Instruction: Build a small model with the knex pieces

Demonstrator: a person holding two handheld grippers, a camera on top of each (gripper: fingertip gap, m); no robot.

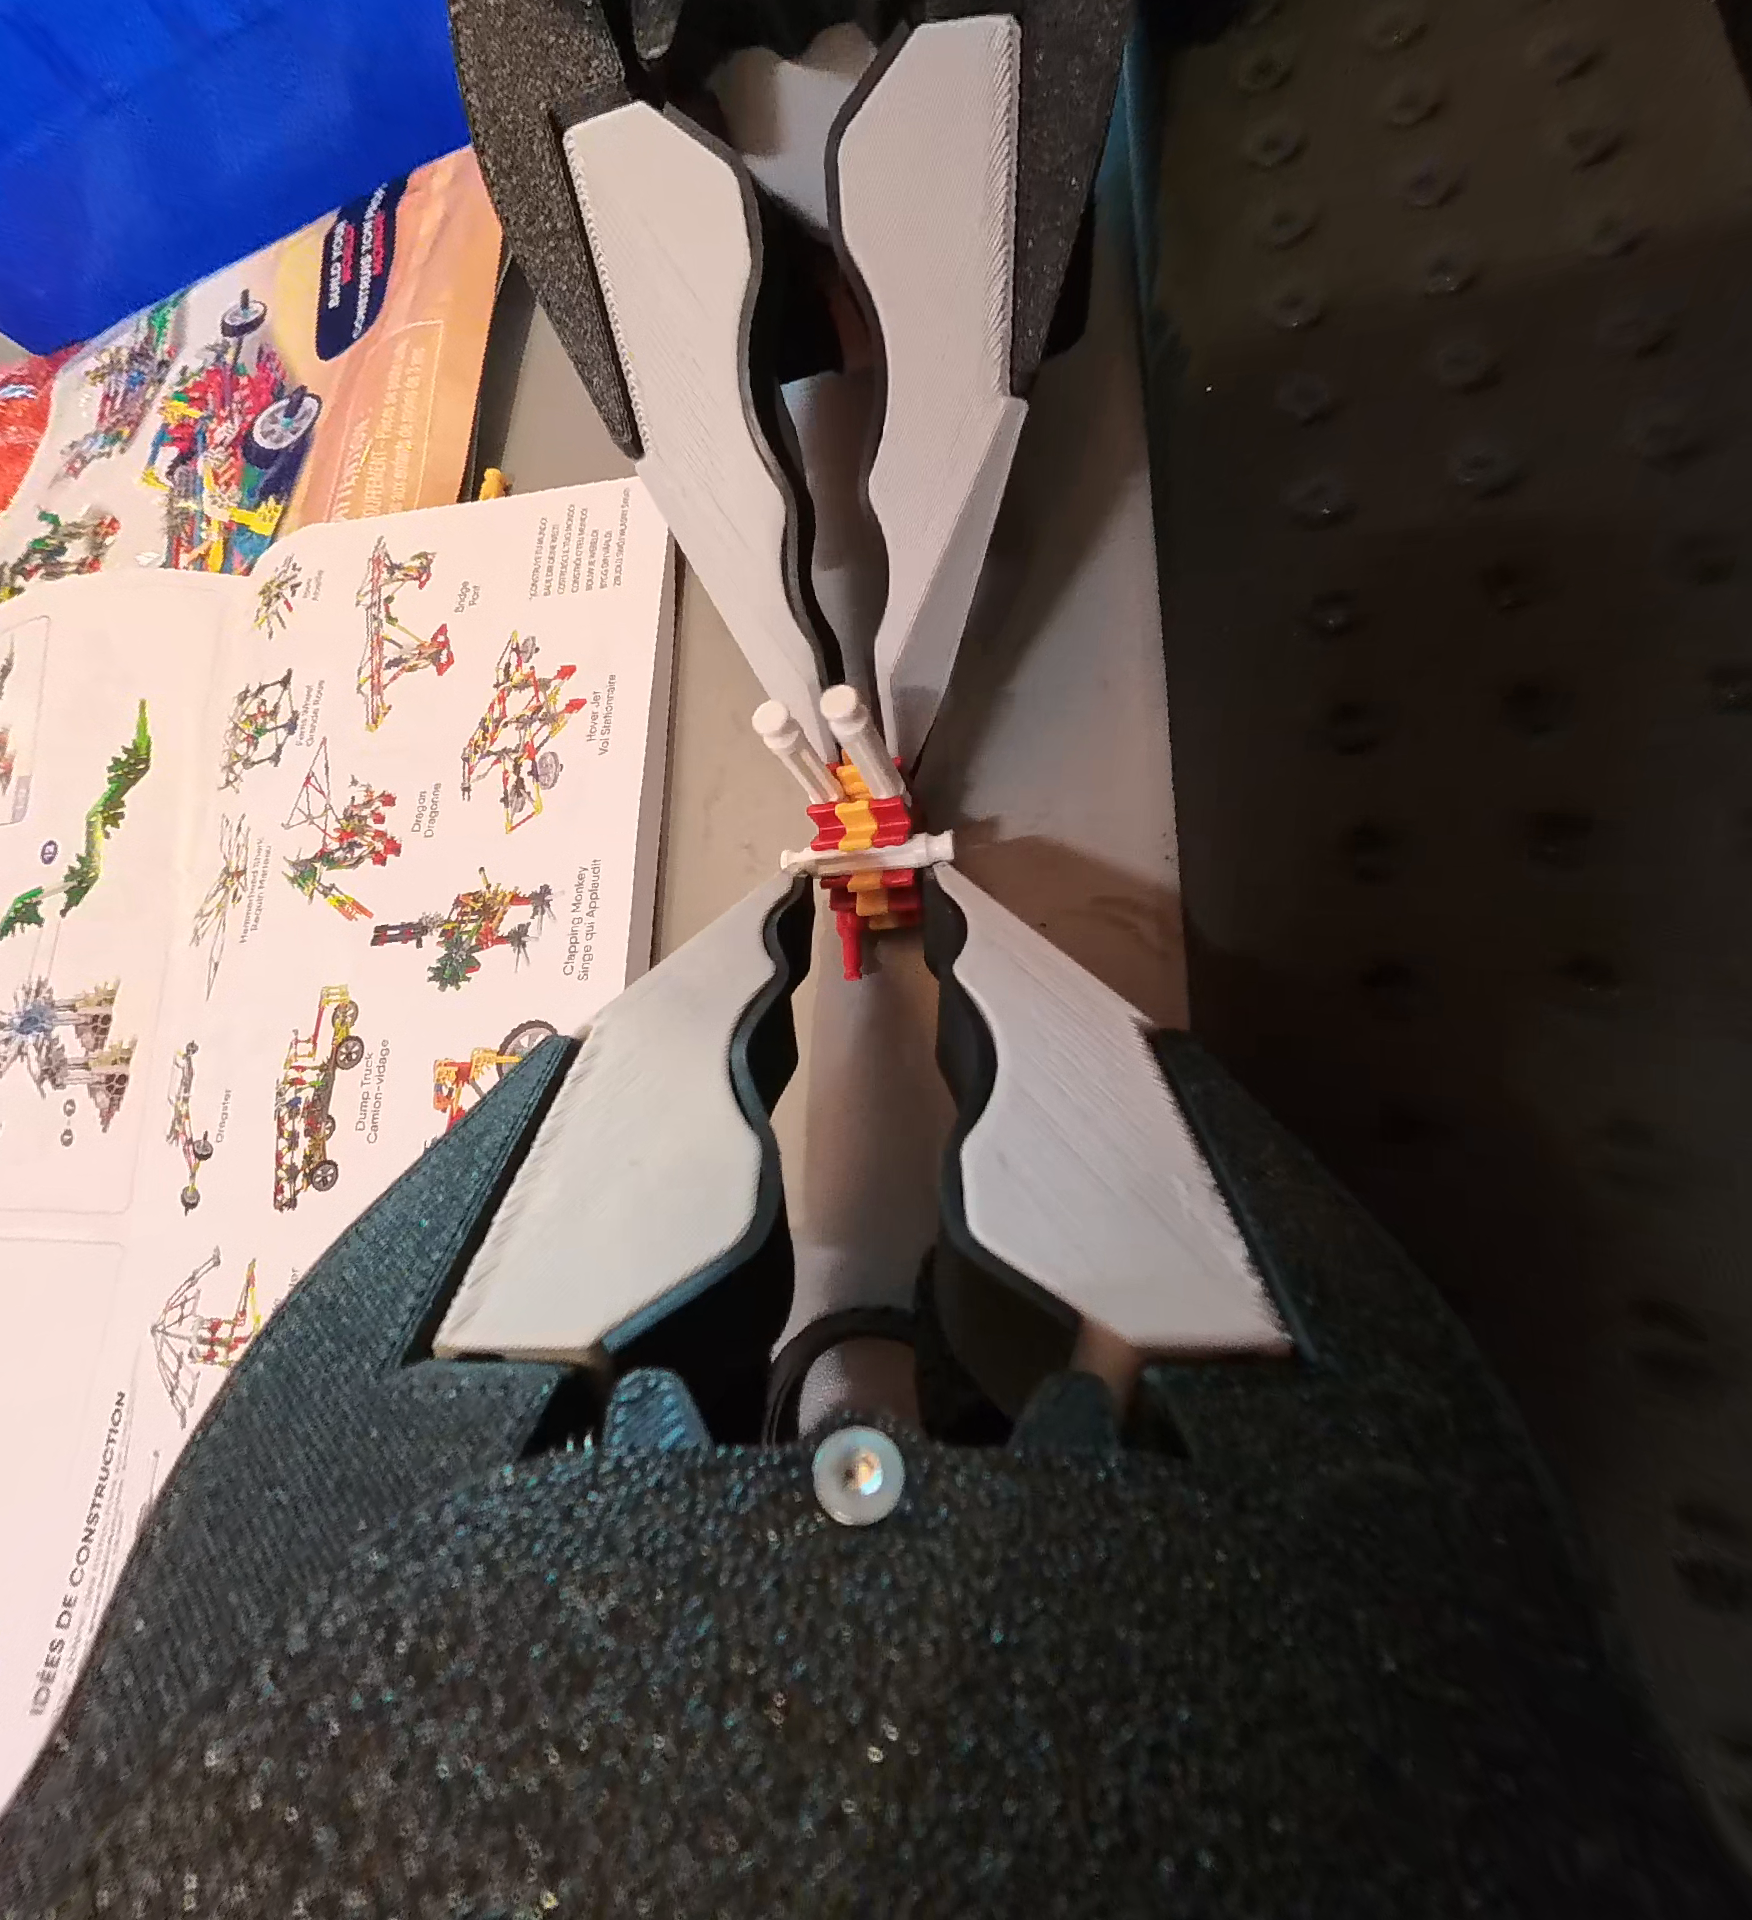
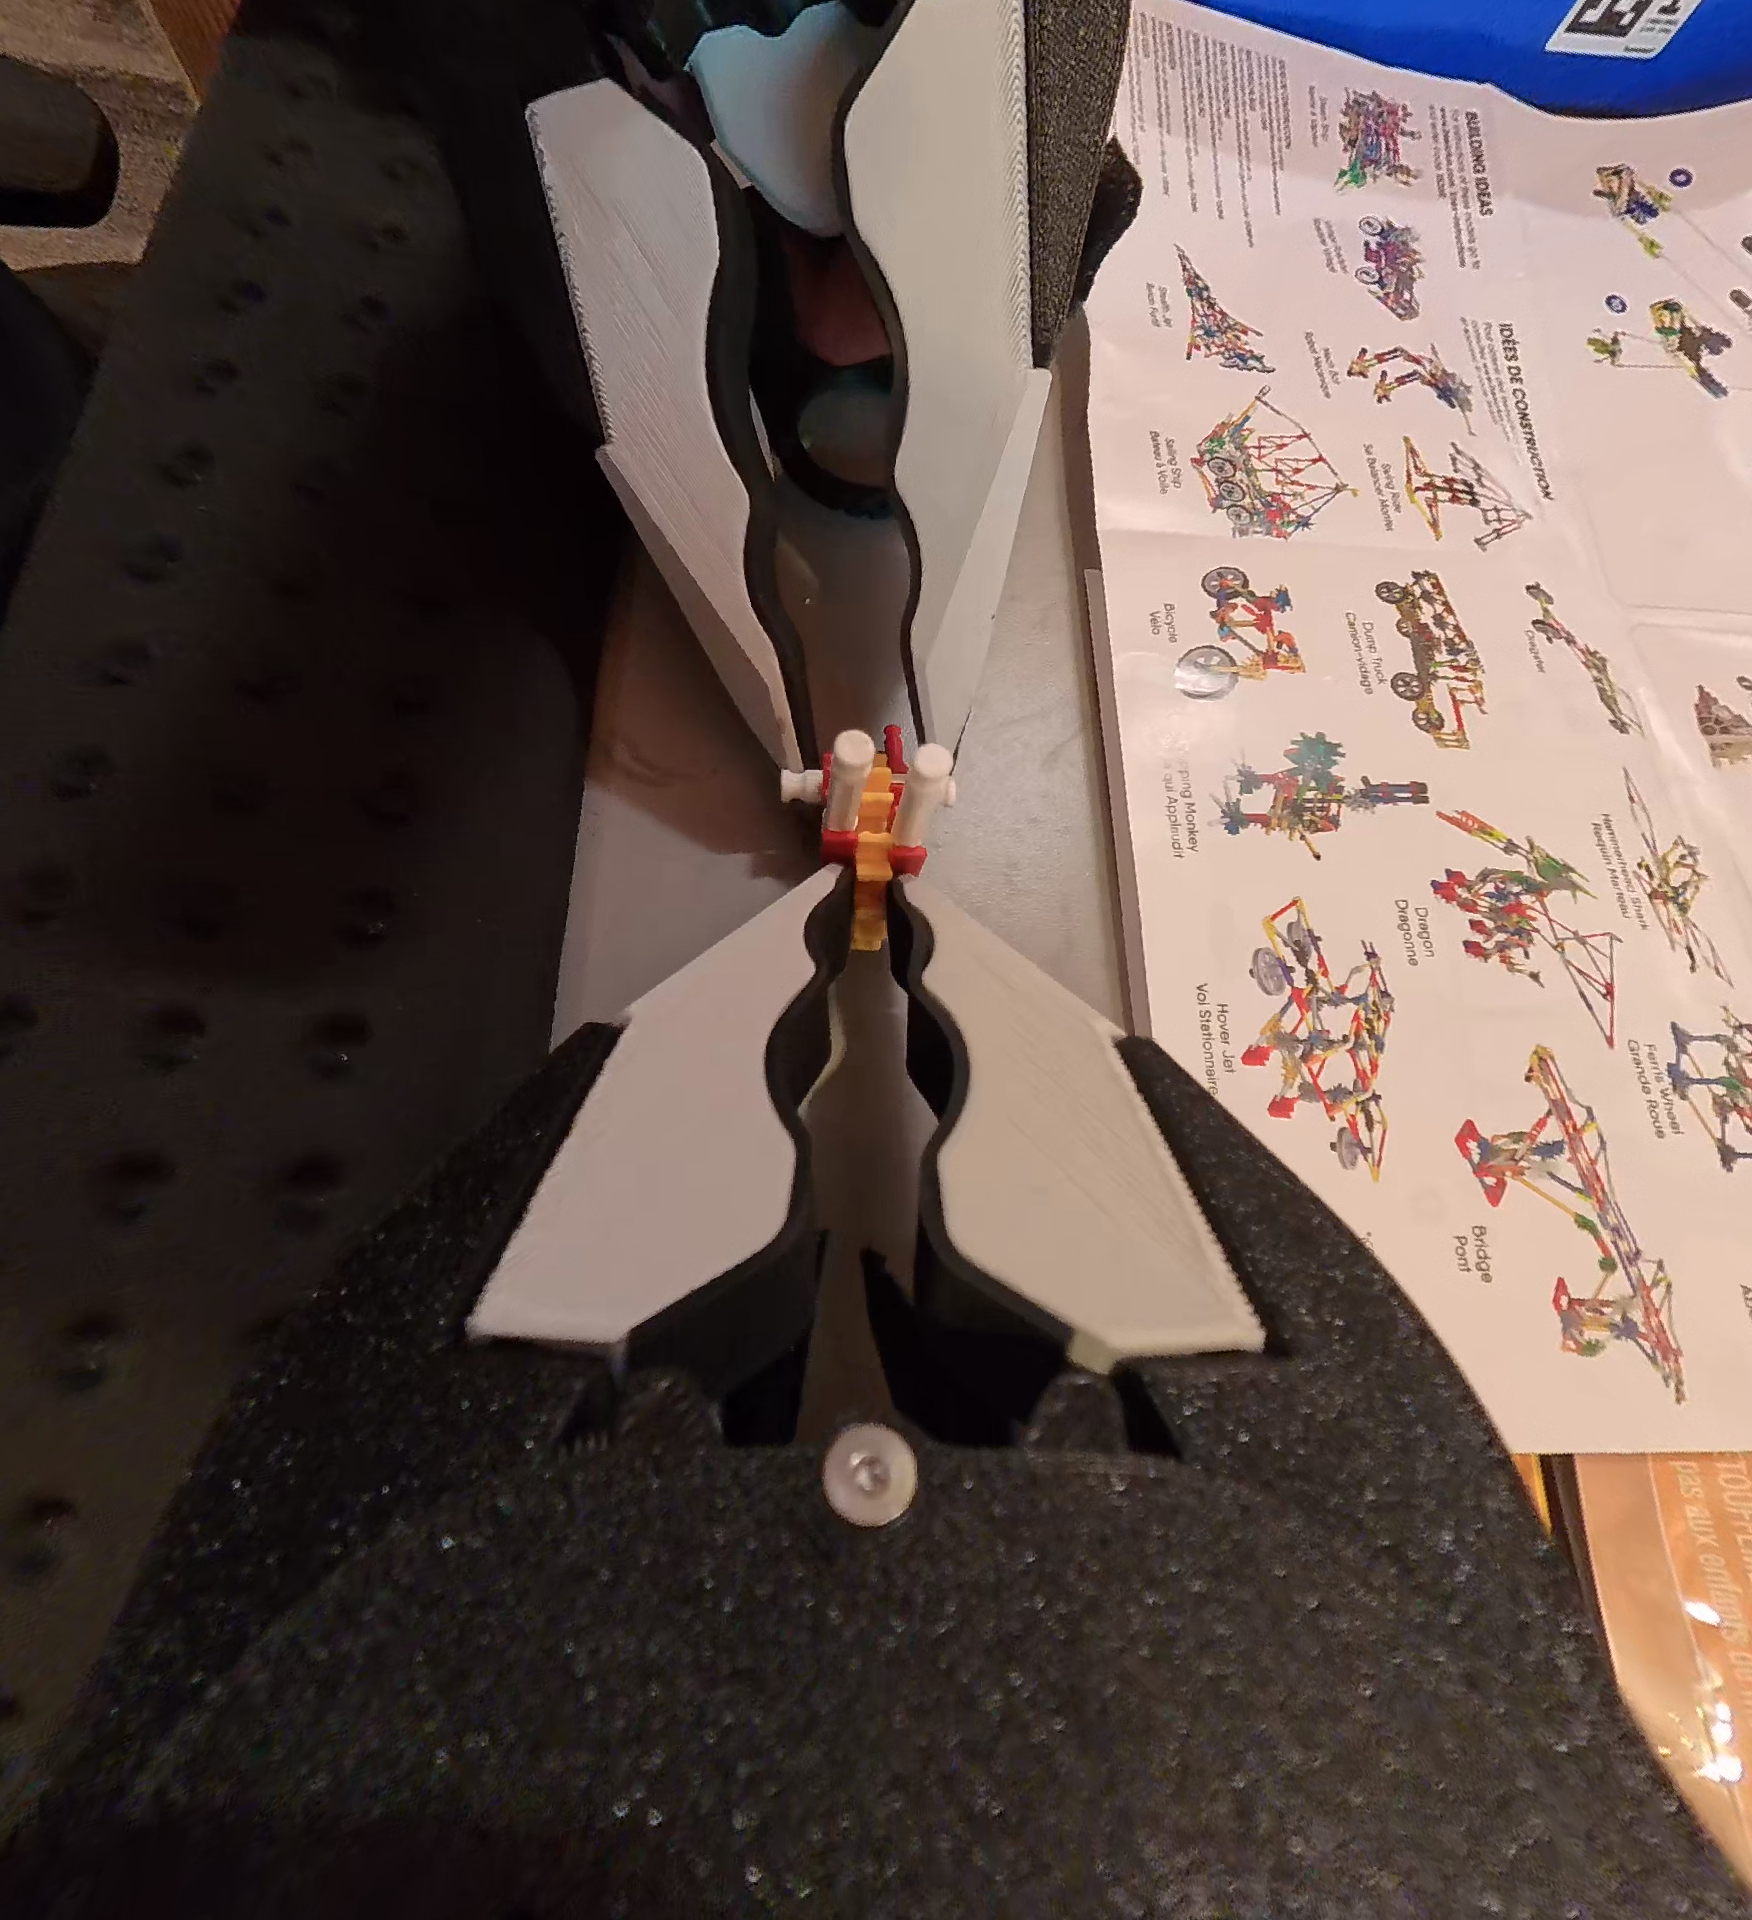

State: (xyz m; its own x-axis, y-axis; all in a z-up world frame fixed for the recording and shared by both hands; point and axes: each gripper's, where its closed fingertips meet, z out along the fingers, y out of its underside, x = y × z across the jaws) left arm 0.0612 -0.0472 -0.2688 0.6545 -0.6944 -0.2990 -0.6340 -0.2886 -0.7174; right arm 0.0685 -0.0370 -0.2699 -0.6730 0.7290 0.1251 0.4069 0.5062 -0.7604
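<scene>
A small assembly (image 1: 859, 831) of red and yellow toy connectors with short white rods (image 1: 856, 727) is held between my two grippers, which face each other tip to tip above a grey tabletop (image 1: 1059, 644). My left gripper (image 1: 864, 902) comes from the bottom of the left wrist view and is shut on the assembly's lower red and yellow part. My right gripper (image 1: 856, 707) comes from above and pinches its far end by the white rods. In the right wrist view my right gripper (image 2: 870, 902) is shut on the yellow part of the assembly (image 2: 867, 831), with the left gripper (image 2: 867, 743) opposite.
A white printed sheet with model pictures (image 1: 332, 831) (image 2: 1474, 831) lies beside the grippers, partly over a toy box (image 1: 332, 343). A blue object (image 1: 124, 135) (image 2: 1474, 31) lies beyond it. A black dimpled mat (image 1: 1474, 727) (image 2: 228, 727) is on the other side. Both grippers' tips are close together, under 4 cm apart. Between my left fingertips and the blue object (image 2: 1474, 31) there is roughly 30 cm.
</scene>
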